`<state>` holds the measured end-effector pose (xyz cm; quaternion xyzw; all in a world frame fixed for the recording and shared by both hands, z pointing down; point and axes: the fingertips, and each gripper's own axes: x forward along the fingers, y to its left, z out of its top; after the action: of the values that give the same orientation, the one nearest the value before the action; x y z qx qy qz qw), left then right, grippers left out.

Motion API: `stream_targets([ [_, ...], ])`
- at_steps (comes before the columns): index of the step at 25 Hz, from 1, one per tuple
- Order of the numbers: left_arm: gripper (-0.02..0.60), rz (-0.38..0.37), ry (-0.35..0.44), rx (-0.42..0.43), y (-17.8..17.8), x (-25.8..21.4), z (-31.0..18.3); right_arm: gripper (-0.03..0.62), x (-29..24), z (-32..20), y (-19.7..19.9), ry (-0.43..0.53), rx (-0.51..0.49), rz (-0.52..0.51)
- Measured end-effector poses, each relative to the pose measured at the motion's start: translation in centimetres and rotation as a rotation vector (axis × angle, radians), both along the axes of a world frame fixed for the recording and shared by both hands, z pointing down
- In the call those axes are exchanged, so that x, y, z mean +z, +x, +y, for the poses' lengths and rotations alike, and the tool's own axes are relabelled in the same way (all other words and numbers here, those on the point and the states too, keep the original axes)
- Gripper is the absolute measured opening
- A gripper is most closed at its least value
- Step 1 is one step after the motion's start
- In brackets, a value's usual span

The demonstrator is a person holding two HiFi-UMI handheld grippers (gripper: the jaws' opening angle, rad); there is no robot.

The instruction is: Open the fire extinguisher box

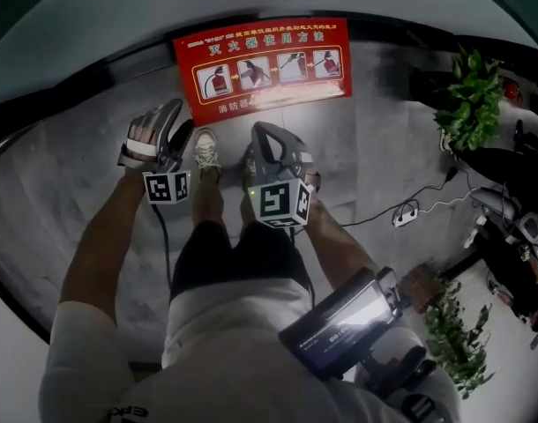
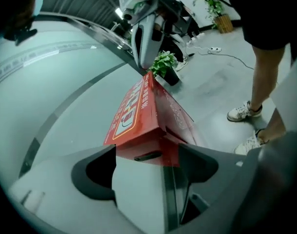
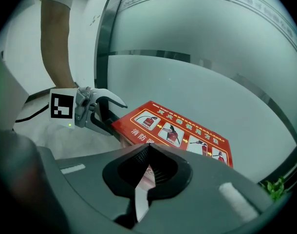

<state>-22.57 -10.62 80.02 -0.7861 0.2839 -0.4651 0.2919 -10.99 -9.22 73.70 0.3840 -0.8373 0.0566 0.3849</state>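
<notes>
Head view is showing the red fire extinguisher box [image 1: 260, 64] lying on the grey floor [image 1: 93, 183], its lid apparently not yet lifted. The left gripper [image 2: 147, 152] is standing with jaws spread wide at the box's end, gripping nothing. The right gripper [image 3: 147, 147] is hovering at the box's front edge with jaws pressed together and empty.

The likely trouble is the left jaws closing on the whole end instead of the lid's lip, so the box is dragging or tipping on the smooth floor rather than opening. The right tips may also be skidding off the glossy lid.

A frosted glass wall [image 3: 202, 43] is rising behind the box. Beyond its right end, a potted plant [image 1: 470, 100] and a power strip [image 1: 405, 212] are sitting.
</notes>
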Motion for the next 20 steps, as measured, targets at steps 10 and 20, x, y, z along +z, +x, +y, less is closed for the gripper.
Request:
stream_targets([
  [10,0.380,-0.082,0.139,0.295,2.1,-2.0,-0.7,0.014,-0.2,-0.1,0.6,0.006,0.027,-0.001],
  [20,0.354,-0.086,0.136,0.389,2.2,-3.8,-0.5,0.014,-1.0,-0.6,1.9,0.023,0.036,0.016],
])
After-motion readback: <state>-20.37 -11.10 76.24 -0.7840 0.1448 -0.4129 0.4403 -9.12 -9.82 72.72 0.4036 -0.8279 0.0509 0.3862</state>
